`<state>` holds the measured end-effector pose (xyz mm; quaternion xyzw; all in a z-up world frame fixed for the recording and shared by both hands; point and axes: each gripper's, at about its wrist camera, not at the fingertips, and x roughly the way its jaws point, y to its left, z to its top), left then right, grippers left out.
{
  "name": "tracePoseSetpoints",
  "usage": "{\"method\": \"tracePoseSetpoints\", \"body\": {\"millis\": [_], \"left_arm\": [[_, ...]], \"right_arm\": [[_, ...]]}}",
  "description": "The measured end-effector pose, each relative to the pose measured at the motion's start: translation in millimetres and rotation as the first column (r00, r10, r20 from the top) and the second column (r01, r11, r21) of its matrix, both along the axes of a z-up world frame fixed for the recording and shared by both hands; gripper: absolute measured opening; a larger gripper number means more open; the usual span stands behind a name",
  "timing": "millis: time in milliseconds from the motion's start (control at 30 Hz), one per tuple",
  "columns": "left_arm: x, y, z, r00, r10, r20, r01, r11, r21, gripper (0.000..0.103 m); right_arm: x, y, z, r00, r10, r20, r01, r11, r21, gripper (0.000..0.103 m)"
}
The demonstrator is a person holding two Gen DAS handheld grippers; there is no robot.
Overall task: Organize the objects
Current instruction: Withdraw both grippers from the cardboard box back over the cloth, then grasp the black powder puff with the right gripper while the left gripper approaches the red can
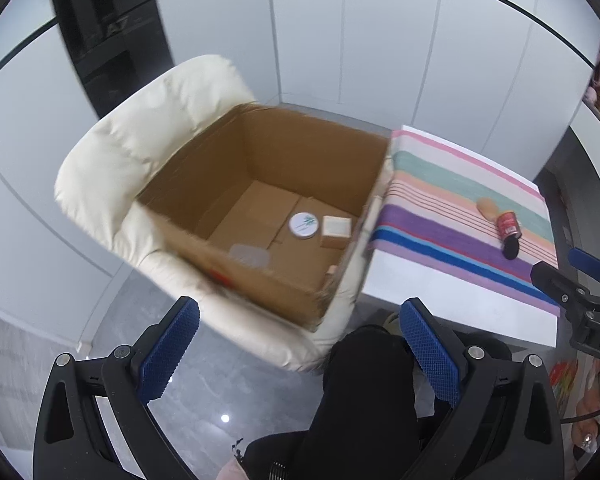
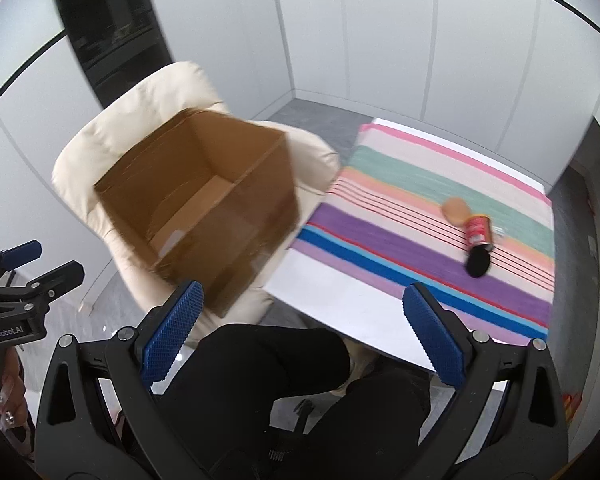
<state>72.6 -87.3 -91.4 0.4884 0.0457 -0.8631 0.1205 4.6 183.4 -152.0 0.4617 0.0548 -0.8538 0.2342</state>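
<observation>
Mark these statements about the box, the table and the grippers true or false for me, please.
1. The cardboard box sits on a cream armchair. True.
2. The box is empty. False: a round white tin and a small square box lie on its floor, among other items.
3. A red bottle lies on the striped cloth. True.
4. The left gripper is shut on the bottle. False: its jaws stand wide apart, holding nothing.
5. The right gripper is open and empty. True.
</observation>
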Motion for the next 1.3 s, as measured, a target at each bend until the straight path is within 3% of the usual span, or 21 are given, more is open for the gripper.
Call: {"method": "tracePoseSetpoints", "body": {"millis": [333,767,967,1300], "left_arm": [[-53,67,-6,0.987,-0.163,-0.017,0.163,0.986,0.025,0.101],[-120,169,-32,0.933,-0.361,-0.005,0.36,0.932,0.043,0.101],[-155,206,-54,0.909,-0.416,0.025,0.414,0.909,0.058,0.101],[-215,238,-110,0.897,-0.434,0.083,0.43,0.901,0.059,0.101]], "right_arm": [[-24,79,-11,0.984,-0.179,0.007,0.178,0.984,0.03,0.102],[-54,176,-49,0.924,-0.377,0.059,0.373,0.925,0.072,0.102],[-79,203,-78,0.907,-0.414,0.084,0.408,0.91,0.08,0.102],[-149,217,-149,0.908,-0.409,0.088,0.403,0.912,0.072,0.102]]}}
